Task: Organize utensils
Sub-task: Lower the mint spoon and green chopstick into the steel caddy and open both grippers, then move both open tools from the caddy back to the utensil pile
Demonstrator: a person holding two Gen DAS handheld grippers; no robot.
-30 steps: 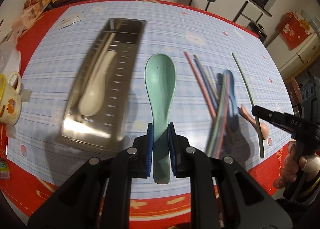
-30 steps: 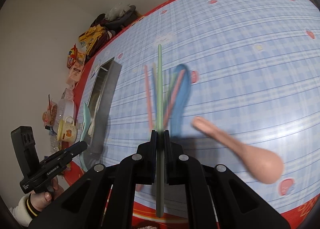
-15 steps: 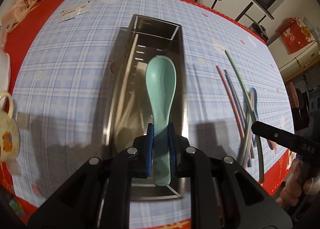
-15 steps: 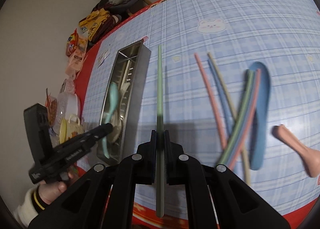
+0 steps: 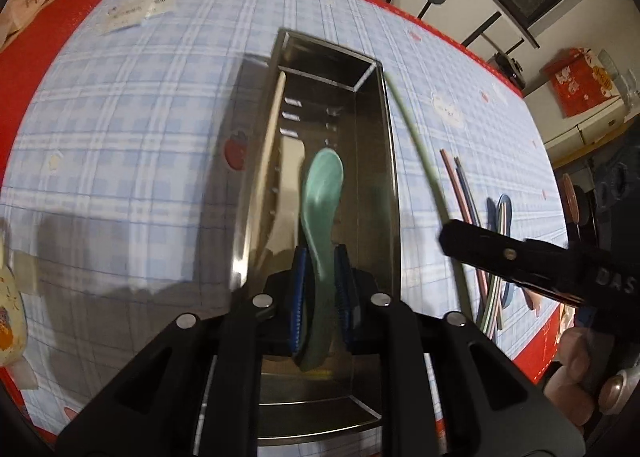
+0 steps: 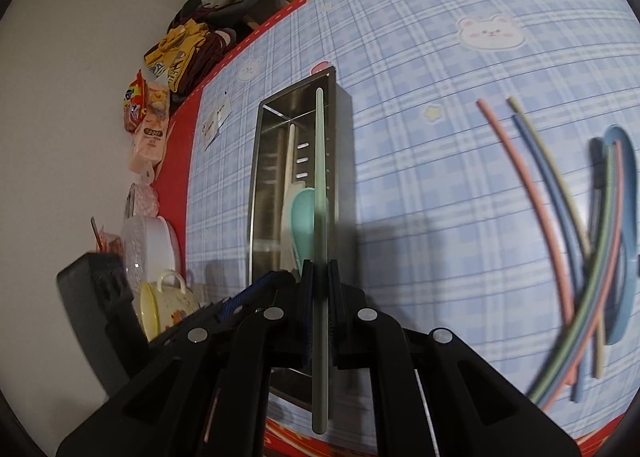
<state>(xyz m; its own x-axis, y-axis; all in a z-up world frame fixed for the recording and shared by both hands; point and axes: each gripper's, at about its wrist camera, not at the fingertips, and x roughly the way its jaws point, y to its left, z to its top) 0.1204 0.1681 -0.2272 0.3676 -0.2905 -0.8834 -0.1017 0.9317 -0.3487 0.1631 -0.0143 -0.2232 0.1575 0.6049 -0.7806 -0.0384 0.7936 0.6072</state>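
My left gripper (image 5: 320, 285) is shut on a green spoon (image 5: 322, 193) and holds it inside the steel tray (image 5: 394, 177), bowl pointing away. A cream spoon (image 5: 270, 137) lies along the tray's left side. My right gripper (image 6: 319, 297) is shut on a green chopstick (image 6: 319, 177) held lengthwise over the tray's (image 6: 344, 145) right wall. The green spoon (image 6: 304, 221) and cream spoon (image 6: 289, 161) show in the right wrist view too. The right gripper (image 5: 520, 257) also shows in the left wrist view, beside the tray.
Several coloured chopsticks (image 6: 560, 217) and a blue spoon (image 6: 628, 217) lie in a pile right of the tray on the checked tablecloth. A yellow mug (image 6: 168, 301), a white container (image 6: 152, 245) and snack bags (image 6: 148, 113) stand at the table's left edge.
The left gripper has lowered the green spoon further into the tray. The right gripper has carried the green chopstick left until it is over the tray's right wall.
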